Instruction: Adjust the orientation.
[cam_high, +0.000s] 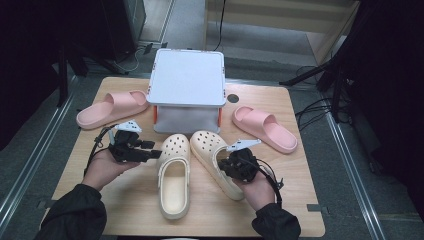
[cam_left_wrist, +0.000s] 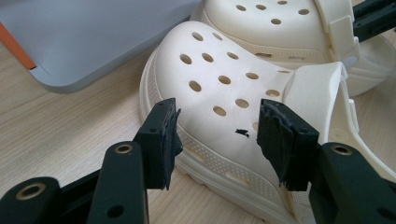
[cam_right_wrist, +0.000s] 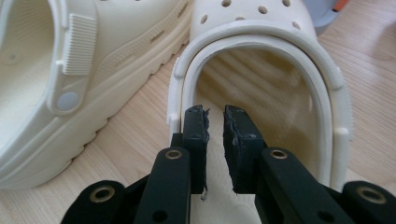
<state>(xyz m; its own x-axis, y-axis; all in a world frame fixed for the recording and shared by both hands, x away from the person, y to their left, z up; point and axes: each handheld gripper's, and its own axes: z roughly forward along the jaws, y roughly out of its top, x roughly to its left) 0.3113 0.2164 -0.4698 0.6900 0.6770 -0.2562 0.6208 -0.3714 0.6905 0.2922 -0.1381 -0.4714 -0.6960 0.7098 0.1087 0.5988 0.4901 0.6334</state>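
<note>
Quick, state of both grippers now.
Left gripper: open, empty, jaws ahead of the left clog.
Right gripper: nearly shut, empty, over the right clog.

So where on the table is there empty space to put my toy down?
The near right corner of the table, beside the right cream clog, is bare. So is the near left corner, below the left pink slide. The middle is crowded: both clogs, including the left cream clog, sit before the grey box.

Wooden table (cam_high: 125, 210): clogs (cam_high: 173, 175), slides (cam_high: 112, 108), box (cam_high: 186, 82).
</note>
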